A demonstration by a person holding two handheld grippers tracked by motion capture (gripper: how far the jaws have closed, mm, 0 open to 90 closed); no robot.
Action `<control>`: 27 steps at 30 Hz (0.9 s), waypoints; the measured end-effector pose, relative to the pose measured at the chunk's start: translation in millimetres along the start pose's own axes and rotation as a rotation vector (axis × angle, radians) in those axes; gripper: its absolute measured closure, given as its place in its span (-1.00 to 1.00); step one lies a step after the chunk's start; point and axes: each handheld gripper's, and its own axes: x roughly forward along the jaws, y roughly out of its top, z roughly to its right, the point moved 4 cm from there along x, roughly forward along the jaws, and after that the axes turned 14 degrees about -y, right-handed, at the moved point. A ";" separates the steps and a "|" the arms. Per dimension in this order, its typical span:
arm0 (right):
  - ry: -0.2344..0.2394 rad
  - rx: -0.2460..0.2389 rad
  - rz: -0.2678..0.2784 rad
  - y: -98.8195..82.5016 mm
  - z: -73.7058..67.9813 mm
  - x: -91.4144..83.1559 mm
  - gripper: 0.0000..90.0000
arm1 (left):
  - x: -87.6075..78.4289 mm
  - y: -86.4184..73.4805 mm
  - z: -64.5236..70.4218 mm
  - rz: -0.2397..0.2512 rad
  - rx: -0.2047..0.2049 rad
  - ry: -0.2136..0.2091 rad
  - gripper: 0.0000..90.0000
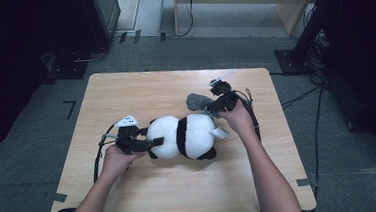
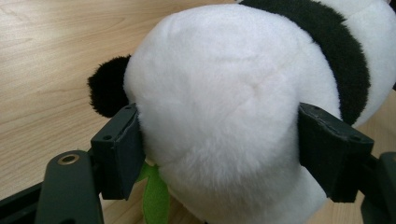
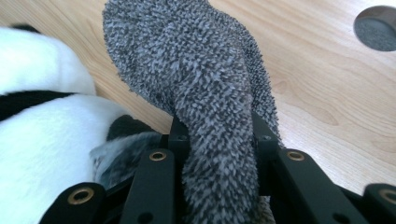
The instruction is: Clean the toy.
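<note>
The left gripper is clamping its fingers on the panda plush toy, one pad pressing into each side of the round white end, so the fingers are standing fairly wide around the soft bulk. In the left gripper view the plush is bulging between the pads, and a bit of green fabric is hanging under it near the left pad.

The right gripper is pinching its fingers narrowly on a grey fuzzy sock; the cloth is running up between the two pads and fanning out beyond them. Seen from the high view, the sock is sitting just beyond the panda's right end, touching or nearly touching it; a white tag is sticking out at that same end.

The panda is lying on its side in the middle of the counter, lengthwise between the two hands.

Both things are probably light and very soft. The panda is likely to squash and roll under a loose hold, so a grip across a narrower part, such as a black leg next to the sock, should be steadier. The sock is limp and stretchy; taking it at the cuff edge would most likely keep it from bunching.
</note>
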 end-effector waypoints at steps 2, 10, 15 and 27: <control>0.018 0.014 0.031 2.8 1.1 -7.5 0.55 | 0.1 0.1 0.0 0.001 0.000 0.000 -0.50; 0.090 -0.017 0.118 27.5 -26.8 -32.7 0.54 | 0.2 0.0 0.0 0.003 0.002 0.001 -0.50; 0.126 -0.078 0.121 43.0 -58.2 -32.7 0.54 | 0.2 0.1 0.1 0.004 0.004 0.003 -0.50; 0.215 -0.172 0.111 79.3 -132.7 -14.4 0.54 | 0.0 0.4 0.3 0.001 0.010 0.006 -0.50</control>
